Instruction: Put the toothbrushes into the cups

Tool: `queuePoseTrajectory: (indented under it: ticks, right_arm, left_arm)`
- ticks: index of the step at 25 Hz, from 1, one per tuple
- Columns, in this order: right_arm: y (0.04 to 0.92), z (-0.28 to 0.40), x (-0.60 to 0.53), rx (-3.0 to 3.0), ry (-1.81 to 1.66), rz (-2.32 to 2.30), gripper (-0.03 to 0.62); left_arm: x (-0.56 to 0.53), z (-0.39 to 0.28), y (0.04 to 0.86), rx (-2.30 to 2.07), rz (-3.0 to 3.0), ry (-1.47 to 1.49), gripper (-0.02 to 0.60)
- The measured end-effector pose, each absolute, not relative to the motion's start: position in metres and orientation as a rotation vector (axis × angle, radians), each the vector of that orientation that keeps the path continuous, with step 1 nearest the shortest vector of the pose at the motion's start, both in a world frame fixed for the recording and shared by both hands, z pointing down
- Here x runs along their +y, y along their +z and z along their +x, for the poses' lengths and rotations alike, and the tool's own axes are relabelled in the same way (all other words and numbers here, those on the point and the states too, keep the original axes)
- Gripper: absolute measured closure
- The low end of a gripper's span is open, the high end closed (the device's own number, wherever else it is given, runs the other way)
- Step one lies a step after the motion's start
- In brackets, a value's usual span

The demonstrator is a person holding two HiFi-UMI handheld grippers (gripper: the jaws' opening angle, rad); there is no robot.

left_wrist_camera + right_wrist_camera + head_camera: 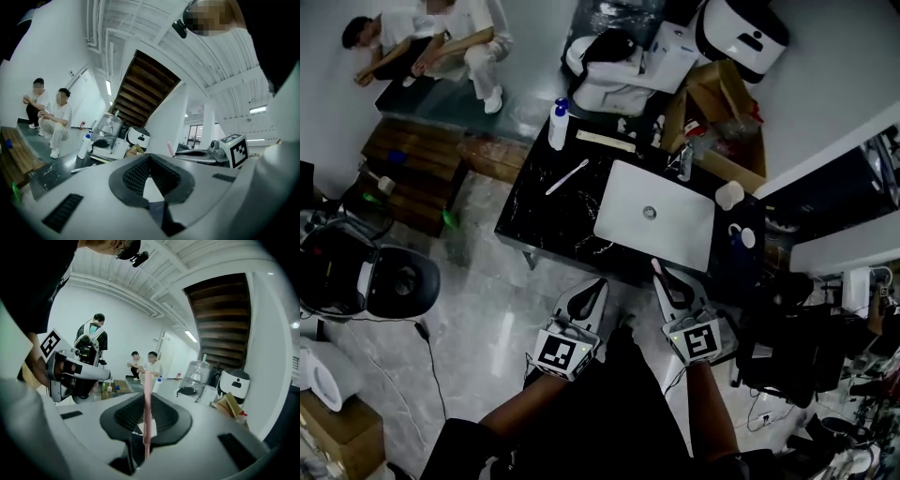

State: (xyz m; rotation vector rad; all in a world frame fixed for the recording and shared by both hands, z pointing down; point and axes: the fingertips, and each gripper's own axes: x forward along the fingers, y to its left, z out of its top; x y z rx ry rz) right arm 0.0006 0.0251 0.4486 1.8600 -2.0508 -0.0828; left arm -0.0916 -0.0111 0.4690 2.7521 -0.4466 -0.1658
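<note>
Tongs, two. The left gripper has its jaws together on nothing. The right gripper is clamped on a pink brush.

Head view: both grippers sit at the near edge of the black table. A white brush lies flat on it, left of the laptop. A white cup stands at the laptop's far right corner. I take the item just nearer to be a second cup, though it is too dark for me to be sure.

Left gripper view: the left gripper's pads meet at the tip, nothing between them. The white brush shows on the table beyond.

Right gripper view: the pink brush stands upright in the right gripper, gripped low on its handle.

Progress, as I judge it: no brush is in a cup. One is in hand, well short of the cups. One is not yet picked up.
</note>
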Motion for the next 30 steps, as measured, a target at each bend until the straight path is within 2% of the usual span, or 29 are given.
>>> queuePoseTrajectory:
  ticks: [5, 20, 30]
  right_arm:
    - [0.442, 0.058, 0.068, -2.02, -0.085, 1.978, 0.531]
    - [0.42, 0.234, 0.136, -2.25, -0.056, 2.215, 0.533]
    - [0.419, 0.311, 0.147, -2.373, -0.013, 2.221, 0.533]
  left_arm:
    - [0.012, -0.045, 0.464, -0.408, 2.777, -0.109, 0.566]
    - [0.09, 0.162, 0.462, -0.355, 2.778, -0.037, 0.566]
    - [0.113, 0.242, 0.467, -0.448, 2.806, 0.043, 0.566]
